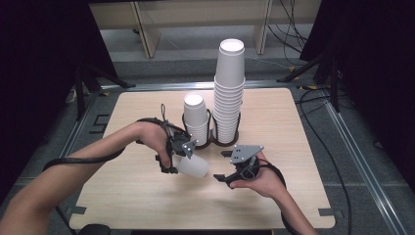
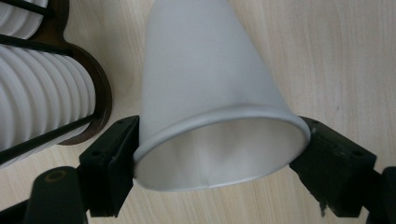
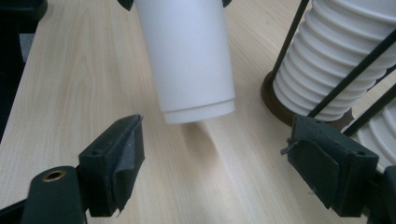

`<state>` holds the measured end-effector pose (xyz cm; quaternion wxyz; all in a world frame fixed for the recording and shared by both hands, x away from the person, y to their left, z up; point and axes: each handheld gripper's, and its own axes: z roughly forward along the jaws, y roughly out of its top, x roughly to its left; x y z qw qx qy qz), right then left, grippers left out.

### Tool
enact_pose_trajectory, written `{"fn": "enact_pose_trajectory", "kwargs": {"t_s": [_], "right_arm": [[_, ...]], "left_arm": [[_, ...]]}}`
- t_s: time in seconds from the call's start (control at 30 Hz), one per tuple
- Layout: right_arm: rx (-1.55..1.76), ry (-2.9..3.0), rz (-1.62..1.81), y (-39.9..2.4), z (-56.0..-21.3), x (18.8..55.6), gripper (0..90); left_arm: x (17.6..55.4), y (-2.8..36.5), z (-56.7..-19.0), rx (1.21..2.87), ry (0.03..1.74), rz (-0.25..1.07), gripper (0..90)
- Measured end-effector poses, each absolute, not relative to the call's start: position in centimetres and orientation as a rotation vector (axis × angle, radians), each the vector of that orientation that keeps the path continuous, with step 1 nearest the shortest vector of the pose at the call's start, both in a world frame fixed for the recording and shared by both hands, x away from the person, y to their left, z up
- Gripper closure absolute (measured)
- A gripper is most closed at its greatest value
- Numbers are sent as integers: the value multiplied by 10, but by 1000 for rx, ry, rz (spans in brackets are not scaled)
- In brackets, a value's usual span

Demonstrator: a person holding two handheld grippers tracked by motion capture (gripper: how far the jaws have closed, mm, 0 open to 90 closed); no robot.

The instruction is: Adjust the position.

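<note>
The left tongs (image 1: 182, 157) have a white paper cup (image 1: 192, 166) clamped by its rim, one black jaw on each side of the open mouth. The cup lies nearly on its side above the counter (image 1: 122, 196), with its narrow bottom pointing towards the right tongs (image 1: 226, 165). In the left gripper view the cup (image 2: 210, 93) reaches away from the camera, the jaws pressing on the rim at left and right, and the mouth looks slightly squeezed out of round.

The right tongs sit just beside the cup's bottom without touching it. In the right gripper view their two jaws stand apart with nothing between them, and the cup (image 3: 189, 60) hangs ahead of them, its base clear of the wood.

Behind both hands stands a dark wire holder (image 1: 211, 131) with two stacks of the same cups: a short stack (image 1: 195, 117) on the left and a tall stack (image 1: 229, 88) on the right. The held cup is in front of the short stack, near the middle of the counter.
</note>
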<state>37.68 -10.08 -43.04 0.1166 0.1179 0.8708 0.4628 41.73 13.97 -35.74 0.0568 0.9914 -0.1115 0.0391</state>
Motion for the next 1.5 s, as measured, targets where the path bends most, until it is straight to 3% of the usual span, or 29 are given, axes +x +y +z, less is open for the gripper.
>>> {"fn": "enact_pose_trajectory", "kwargs": {"t_s": [1.5], "right_arm": [[273, 2489, 1494, -46, -438, 381, 154]], "left_arm": [[417, 123, -351, 3080, -475, 134, 193]]}}
